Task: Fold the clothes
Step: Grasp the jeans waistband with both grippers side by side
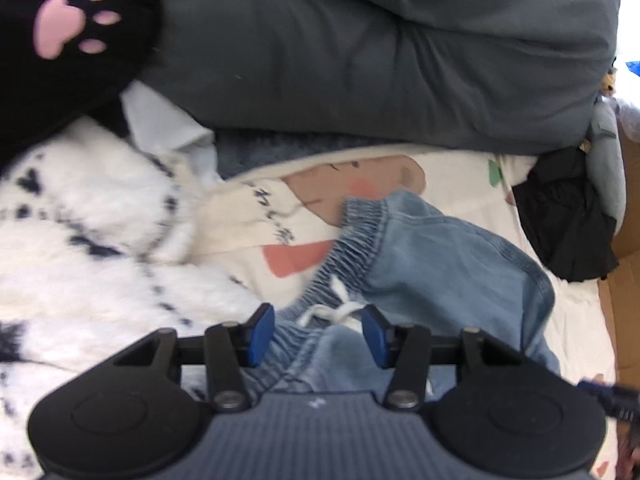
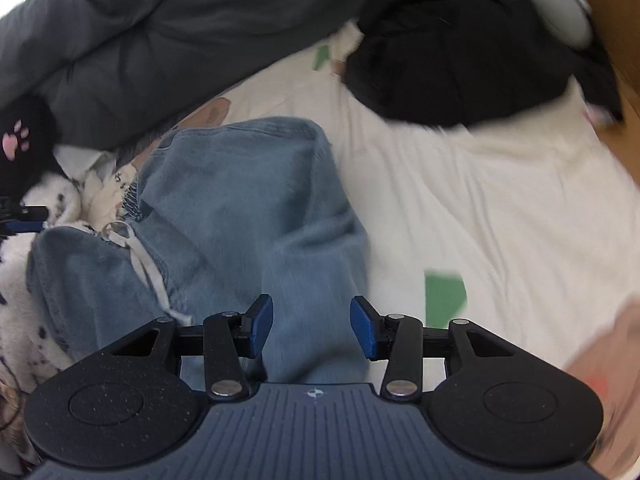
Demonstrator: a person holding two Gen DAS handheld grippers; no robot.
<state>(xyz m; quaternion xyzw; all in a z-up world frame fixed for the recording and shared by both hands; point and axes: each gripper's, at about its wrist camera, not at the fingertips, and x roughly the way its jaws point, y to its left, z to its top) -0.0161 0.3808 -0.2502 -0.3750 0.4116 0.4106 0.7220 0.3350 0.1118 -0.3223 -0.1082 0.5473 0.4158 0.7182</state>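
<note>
Light blue pants with an elastic waistband and a white drawstring lie crumpled on the bed. My left gripper points down over the waistband. Its blue pads stand apart, with the drawstring knot and gathered fabric lying loose between them. In the right wrist view the same pants spread from the centre to the left, drawstring at the left. My right gripper hovers over a pant leg. Its pads are apart, the fabric is below and between them, and nothing is pinched.
A cream bedsheet with printed figures covers the bed. A grey duvet is bunched along the far side. A black paw-print plush and a fluffy white patterned garment lie left. A black garment lies right, beside cardboard.
</note>
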